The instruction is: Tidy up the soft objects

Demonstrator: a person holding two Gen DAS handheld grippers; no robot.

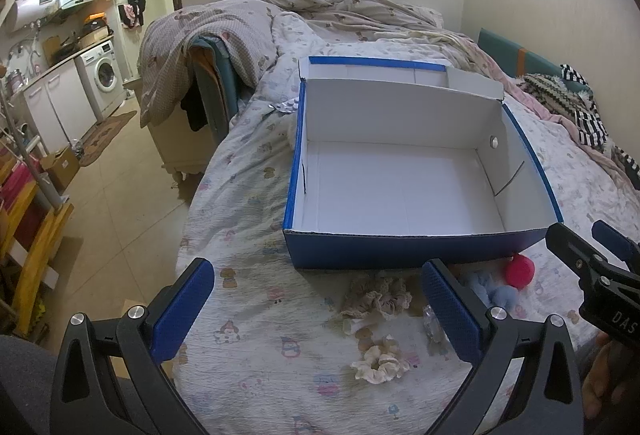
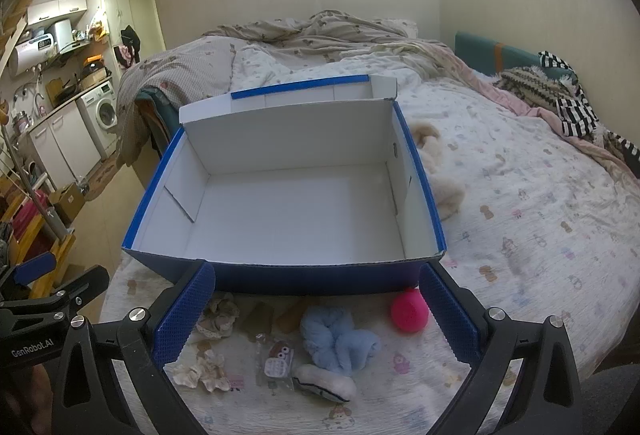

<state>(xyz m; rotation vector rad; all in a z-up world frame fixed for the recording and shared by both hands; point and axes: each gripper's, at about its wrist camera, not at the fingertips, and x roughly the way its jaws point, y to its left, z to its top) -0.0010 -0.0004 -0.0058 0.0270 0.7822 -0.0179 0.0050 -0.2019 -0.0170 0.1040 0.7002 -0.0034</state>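
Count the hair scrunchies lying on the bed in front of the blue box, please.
3: a beige lace scrunchie near the box's front wall, a cream scrunchie nearer the camera, a light blue scrunchie beside the pink ball. Gripper fingers may hide more.

Soft things lying on the bed in front of an open blue box

The blue box (image 2: 288, 279), white inside, is sitting open with its lid folded back. Along its near wall a pink ball (image 2: 409, 313) is resting just beside it, a pale blue fluffy scrunchie (image 2: 340, 341) is lying near the ball, a beige lace scrunchie (image 1: 378, 297) is lying left of it, and a cream scrunchie (image 1: 380, 359) is sitting nearer the camera.
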